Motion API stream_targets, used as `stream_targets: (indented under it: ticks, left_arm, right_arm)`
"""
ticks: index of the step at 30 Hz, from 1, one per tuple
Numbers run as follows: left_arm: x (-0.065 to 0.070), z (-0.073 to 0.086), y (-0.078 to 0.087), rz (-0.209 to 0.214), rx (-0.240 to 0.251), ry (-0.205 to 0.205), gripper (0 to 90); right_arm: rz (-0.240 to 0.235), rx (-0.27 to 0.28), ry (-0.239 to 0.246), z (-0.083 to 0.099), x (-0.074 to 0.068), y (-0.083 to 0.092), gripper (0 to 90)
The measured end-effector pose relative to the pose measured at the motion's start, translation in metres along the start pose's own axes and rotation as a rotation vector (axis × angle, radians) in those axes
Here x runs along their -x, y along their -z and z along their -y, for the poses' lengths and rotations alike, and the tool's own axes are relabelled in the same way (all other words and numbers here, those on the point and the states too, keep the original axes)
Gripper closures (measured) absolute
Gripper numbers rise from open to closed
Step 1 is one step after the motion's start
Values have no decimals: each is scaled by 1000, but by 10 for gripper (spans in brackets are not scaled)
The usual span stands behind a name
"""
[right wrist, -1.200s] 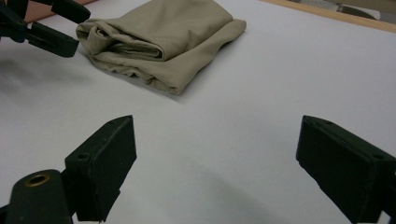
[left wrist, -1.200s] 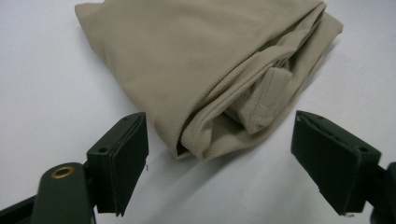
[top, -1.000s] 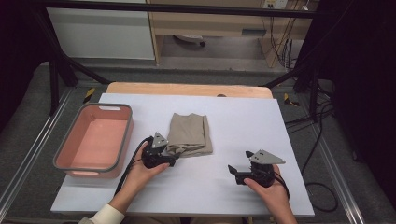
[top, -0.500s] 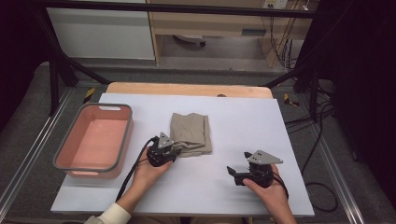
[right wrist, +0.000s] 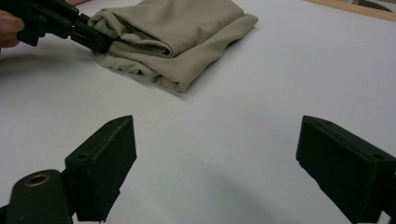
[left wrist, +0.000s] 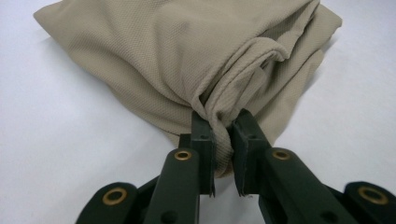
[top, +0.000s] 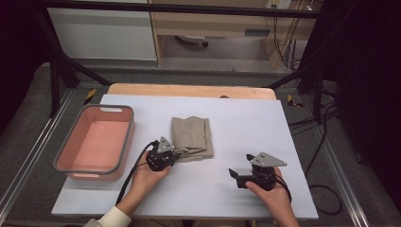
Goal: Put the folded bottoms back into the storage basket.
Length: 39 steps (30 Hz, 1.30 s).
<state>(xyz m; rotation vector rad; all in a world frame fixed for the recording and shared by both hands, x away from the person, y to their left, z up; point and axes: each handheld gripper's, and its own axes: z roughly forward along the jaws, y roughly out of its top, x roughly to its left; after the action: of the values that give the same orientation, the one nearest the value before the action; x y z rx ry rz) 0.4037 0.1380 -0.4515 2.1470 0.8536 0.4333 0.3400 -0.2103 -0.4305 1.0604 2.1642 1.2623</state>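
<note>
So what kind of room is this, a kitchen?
Probably not: it looks like a lab or workshop. A white table stands inside a black metal frame, loose cables trail over the floor, and hand-held grippers work a folded beige cloth.

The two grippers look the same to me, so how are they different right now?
The left gripper has just been closing and pinches a fold of the tan cloth; the right gripper gapes wide with nothing between its jaws. The left sits at the cloth's edge; the right rests apart on the white table. Both are black and hand-held.

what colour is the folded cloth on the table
Beige, a plain tan knit cloth; it shows best in the left gripper view.
</note>
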Motion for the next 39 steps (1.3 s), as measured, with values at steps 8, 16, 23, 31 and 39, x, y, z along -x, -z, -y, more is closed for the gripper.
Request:
stream_targets:
  ticks: [8,16,23,31,39]
  left_arm:
    - [3,11,19,49,-26,5,810]
    - [9,27,41,71,-38,-1,810]
    - [14,39,57,102,-54,-11,811]
    - [16,52,73,120,-62,-11,811]
    - [18,57,80,124,-65,-8,811]
  right_arm:
    - [-21,-6,-3,-1,-6,0,126]
    - [-48,-20,13,-4,-17,-3,128]
    - [-78,-46,27,-4,-27,-8,135]
    - [-114,-75,51,-5,-38,-13,140]
    - [-133,-92,60,-6,-48,-17,134]
